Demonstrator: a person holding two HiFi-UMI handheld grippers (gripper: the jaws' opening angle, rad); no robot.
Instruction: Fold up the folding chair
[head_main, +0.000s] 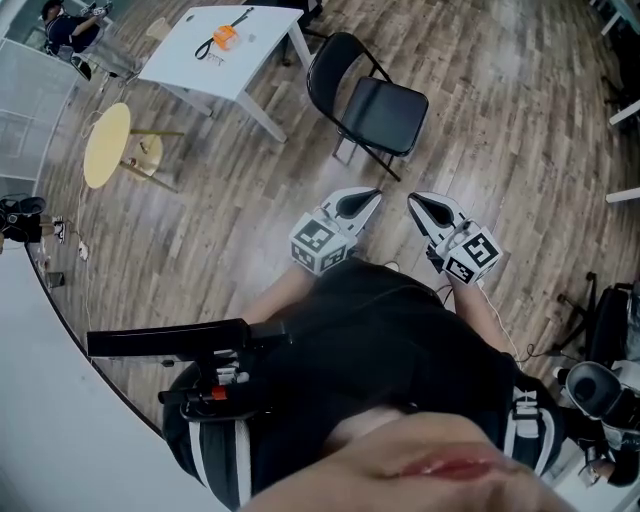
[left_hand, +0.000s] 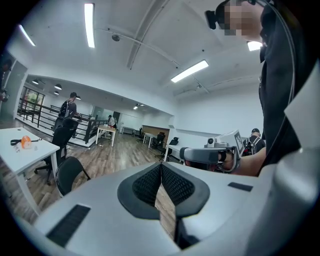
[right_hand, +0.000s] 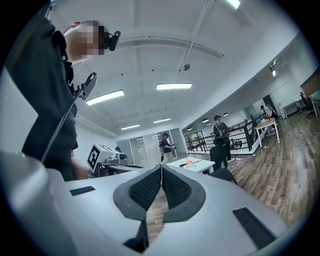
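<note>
A black folding chair (head_main: 365, 100) stands unfolded on the wooden floor, ahead of me, its seat turned toward me. My left gripper (head_main: 372, 196) and right gripper (head_main: 414, 201) hang side by side in front of my body, short of the chair, both shut and holding nothing. In the left gripper view the pads (left_hand: 161, 165) meet, the chair (left_hand: 68, 174) shows at lower left and the right gripper (left_hand: 187, 154) is seen at the right. In the right gripper view the pads (right_hand: 161, 168) also meet, and the chair's back (right_hand: 223, 175) peeks over the jaw at right.
A white table (head_main: 220, 45) with an orange item (head_main: 225, 36) stands beyond the chair to the left. A round yellow side table (head_main: 108, 145) is at far left. A white counter edge (head_main: 60, 400) runs along my left. People stand by railings in the distance (left_hand: 68, 111).
</note>
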